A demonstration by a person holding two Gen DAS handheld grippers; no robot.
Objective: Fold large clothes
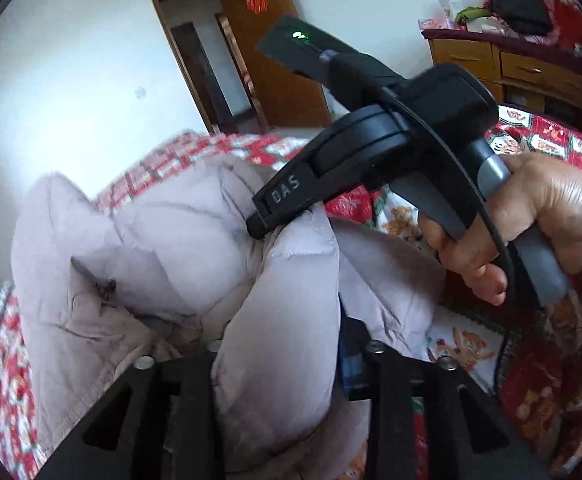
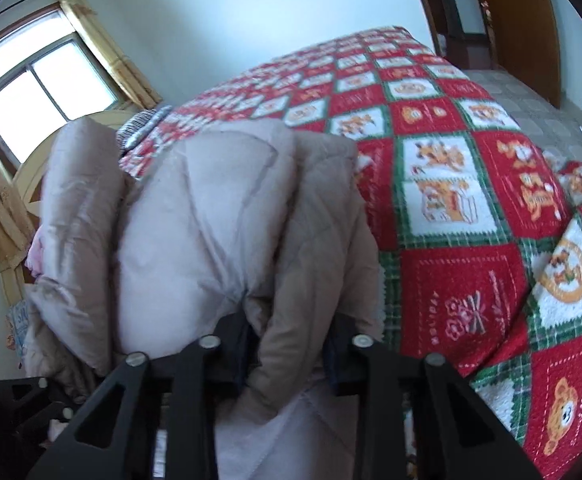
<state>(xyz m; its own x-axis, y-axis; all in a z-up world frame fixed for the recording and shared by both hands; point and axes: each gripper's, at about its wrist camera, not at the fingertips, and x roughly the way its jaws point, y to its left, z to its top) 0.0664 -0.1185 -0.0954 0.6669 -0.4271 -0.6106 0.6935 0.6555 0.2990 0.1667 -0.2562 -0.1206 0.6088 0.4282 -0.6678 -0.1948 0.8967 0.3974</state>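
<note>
Both grippers, left gripper (image 1: 279, 364) and right gripper (image 2: 287, 344), clench the coat (image 2: 211, 220) between their jaws; lift evenly over the bed (image 2: 451, 184).

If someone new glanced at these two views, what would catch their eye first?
First, the pale puffy coat bunched at the centre, pinched by both the left gripper and the right gripper. Beneath it spreads the loud red-and-green patchwork quilt covering the bed.
</note>
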